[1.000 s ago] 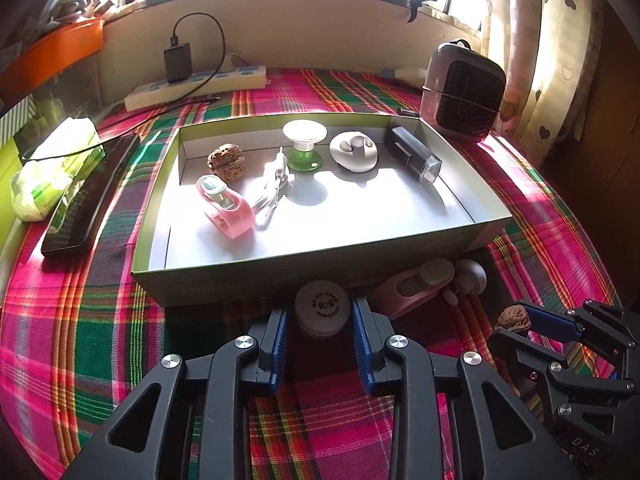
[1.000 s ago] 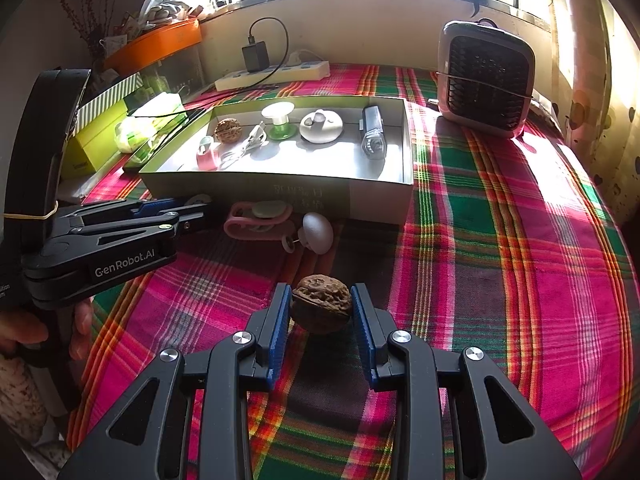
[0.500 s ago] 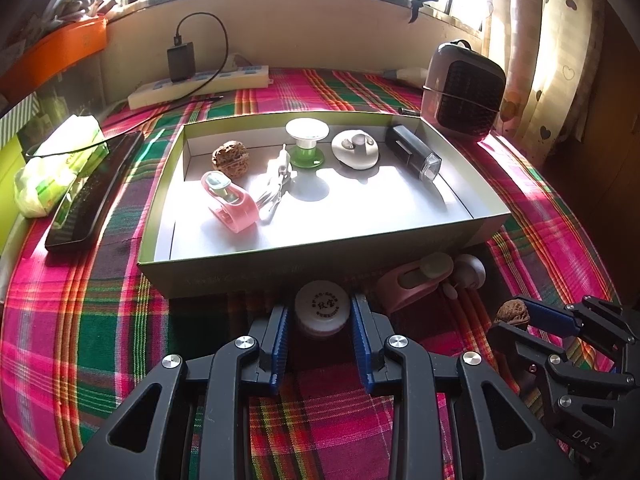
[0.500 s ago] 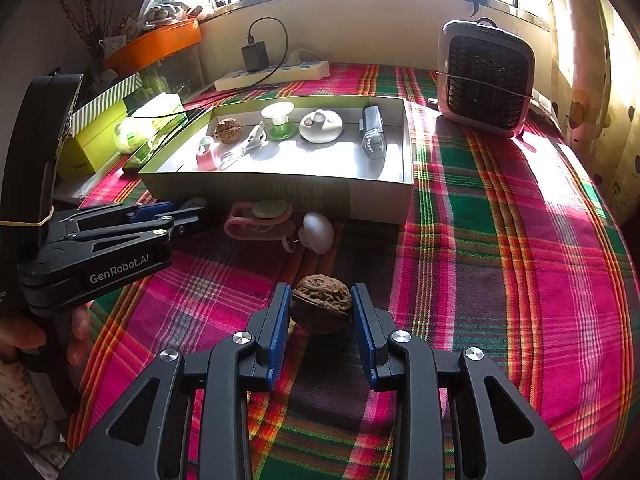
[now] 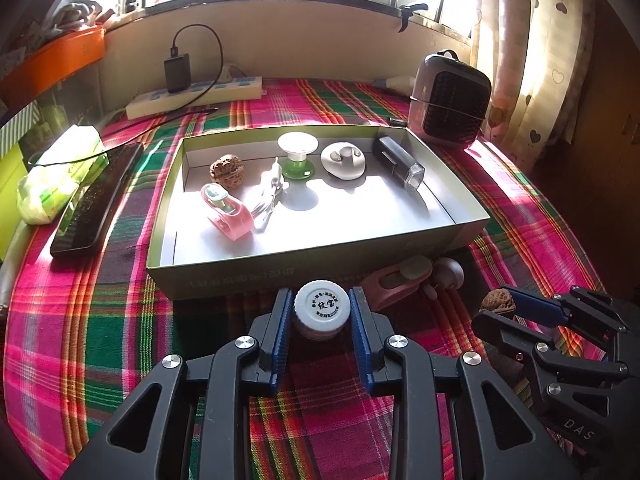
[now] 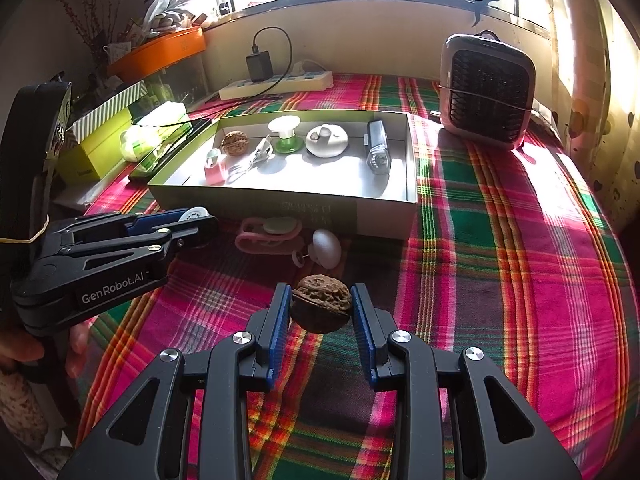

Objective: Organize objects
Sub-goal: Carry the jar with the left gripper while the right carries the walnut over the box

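Note:
My left gripper point(image 5: 322, 314) is shut on a small white-capped bottle point(image 5: 322, 309), held just in front of the green box's point(image 5: 320, 266) near wall. My right gripper point(image 6: 320, 307) is shut on a brown walnut point(image 6: 321, 307), held above the plaid cloth. The box holds another walnut point(image 5: 227, 171), a pink clip point(image 5: 226, 211), a white cable, a green-based spool point(image 5: 297, 156), a white round case point(image 5: 343, 160) and a dark rectangular device point(image 5: 398, 164). A pink clip point(image 6: 269, 235) and a white egg-shaped piece point(image 6: 327, 248) lie on the cloth in front of the box.
A small heater point(image 5: 450, 100) stands at the back right. A power strip point(image 5: 196, 94) with a charger lies by the back wall. A black remote point(image 5: 96, 200) and a green packet point(image 5: 56, 172) lie left of the box. An orange tray point(image 6: 158, 54) sits back left.
Both grippers have lifted slightly with their objects; the left one has drawn back a little from the box. Nothing was taken or let go.

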`<act>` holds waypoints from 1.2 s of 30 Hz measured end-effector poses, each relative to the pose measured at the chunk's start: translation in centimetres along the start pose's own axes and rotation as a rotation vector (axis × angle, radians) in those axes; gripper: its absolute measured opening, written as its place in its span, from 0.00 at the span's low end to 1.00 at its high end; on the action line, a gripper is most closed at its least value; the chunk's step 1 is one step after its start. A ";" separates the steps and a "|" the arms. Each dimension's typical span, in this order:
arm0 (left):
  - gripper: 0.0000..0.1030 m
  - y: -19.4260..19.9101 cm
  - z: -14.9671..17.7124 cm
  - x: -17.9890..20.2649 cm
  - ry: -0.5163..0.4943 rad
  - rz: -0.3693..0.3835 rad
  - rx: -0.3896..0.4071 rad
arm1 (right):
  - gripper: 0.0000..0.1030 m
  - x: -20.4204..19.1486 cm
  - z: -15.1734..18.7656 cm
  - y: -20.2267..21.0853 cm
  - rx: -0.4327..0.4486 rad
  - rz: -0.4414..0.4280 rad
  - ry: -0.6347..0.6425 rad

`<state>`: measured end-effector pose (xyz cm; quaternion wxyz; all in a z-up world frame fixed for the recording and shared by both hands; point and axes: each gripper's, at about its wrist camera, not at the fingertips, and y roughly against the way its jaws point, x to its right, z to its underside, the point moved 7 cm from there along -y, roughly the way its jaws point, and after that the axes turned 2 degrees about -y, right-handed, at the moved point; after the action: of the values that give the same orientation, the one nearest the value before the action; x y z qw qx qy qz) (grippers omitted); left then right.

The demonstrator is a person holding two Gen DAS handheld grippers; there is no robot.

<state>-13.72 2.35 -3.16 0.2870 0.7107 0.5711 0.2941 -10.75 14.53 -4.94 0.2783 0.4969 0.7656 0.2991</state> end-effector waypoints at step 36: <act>0.25 -0.3 -3.7 -3.1 0.037 -0.010 0.047 | 0.31 -2.0 -8.4 -4.1 0.022 -0.066 0.055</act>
<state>-17.20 -0.34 -1.27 0.2611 0.7087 0.5865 0.2925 -18.60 9.84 -2.11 0.2616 0.4661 0.7921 0.2948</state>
